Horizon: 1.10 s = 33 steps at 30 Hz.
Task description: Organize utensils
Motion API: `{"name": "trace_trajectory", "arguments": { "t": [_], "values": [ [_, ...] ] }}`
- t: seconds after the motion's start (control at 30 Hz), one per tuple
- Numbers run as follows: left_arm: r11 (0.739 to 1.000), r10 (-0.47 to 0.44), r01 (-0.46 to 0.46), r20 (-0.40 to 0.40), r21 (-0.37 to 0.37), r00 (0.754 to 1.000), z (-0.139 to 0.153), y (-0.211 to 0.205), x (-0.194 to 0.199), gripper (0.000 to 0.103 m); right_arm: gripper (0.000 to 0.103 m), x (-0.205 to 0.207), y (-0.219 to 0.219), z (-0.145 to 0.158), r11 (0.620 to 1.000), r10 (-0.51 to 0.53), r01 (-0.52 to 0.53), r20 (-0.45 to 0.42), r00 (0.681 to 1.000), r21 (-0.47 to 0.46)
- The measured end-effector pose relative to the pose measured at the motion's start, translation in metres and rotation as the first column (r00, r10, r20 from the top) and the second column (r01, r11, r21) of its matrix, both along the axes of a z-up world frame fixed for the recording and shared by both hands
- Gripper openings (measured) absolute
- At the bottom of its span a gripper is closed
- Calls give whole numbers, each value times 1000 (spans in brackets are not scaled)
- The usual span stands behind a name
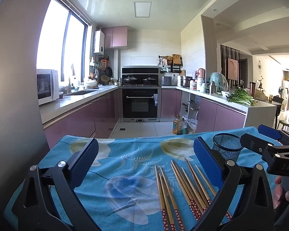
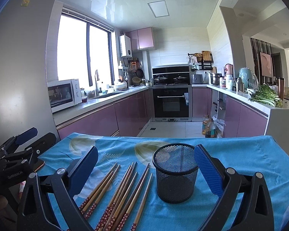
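Both grippers, left (image 1: pixel 144 159) and right (image 2: pixel 144 165), gaping wide over the blue cloth (image 2: pixel 240 154), holding nothing. Chopsticks (image 2: pixel 121 192) lying loose on the cloth in a rough fan, red patterned ends nearest the cameras. Just right of them, standing upright and empty, a black mesh cup (image 2: pixel 175 175), near the right gripper's right finger.

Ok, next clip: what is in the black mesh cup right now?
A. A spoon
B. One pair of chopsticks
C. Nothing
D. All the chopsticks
C: the mesh cup stands empty on the blue cloth, with every chopstick lying flat beside it.
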<state>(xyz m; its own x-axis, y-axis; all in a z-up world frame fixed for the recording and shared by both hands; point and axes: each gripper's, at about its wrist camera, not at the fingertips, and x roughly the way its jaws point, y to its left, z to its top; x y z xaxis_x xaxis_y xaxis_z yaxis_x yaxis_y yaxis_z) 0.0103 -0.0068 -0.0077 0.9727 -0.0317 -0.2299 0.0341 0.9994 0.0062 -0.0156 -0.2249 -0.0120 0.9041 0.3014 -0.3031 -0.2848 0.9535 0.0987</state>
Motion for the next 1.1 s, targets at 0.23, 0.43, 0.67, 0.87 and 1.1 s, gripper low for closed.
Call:
{"name": "trace_trajectory", "arguments": {
  "t": [0.23, 0.43, 0.67, 0.87, 1.1],
  "values": [
    [998, -57, 59, -247, 3, 967, -30, 12, 43, 84, 84, 28, 3, -32, 997, 43, -58, -241, 969, -55],
    [993, -113, 116, -401, -17, 909, -66, 14, 73, 73, 64, 47, 12, -63, 990, 45, -95, -399, 916, -106],
    [983, -152, 181, -522, 4, 839, -94, 3, 97, 57, 49, 60, 26, -84, 979, 32, -126, -486, 873, -162],
    [977, -158, 211, -578, 25, 800, -108, -6, 110, 41, 39, 63, 28, -91, 974, 24, -137, -516, 856, -182],
    [970, -186, 242, -605, 12, 774, -112, -16, 120, 31, 37, 69, 31, -92, 970, 20, -143, -520, 854, -198]
  ]
}}
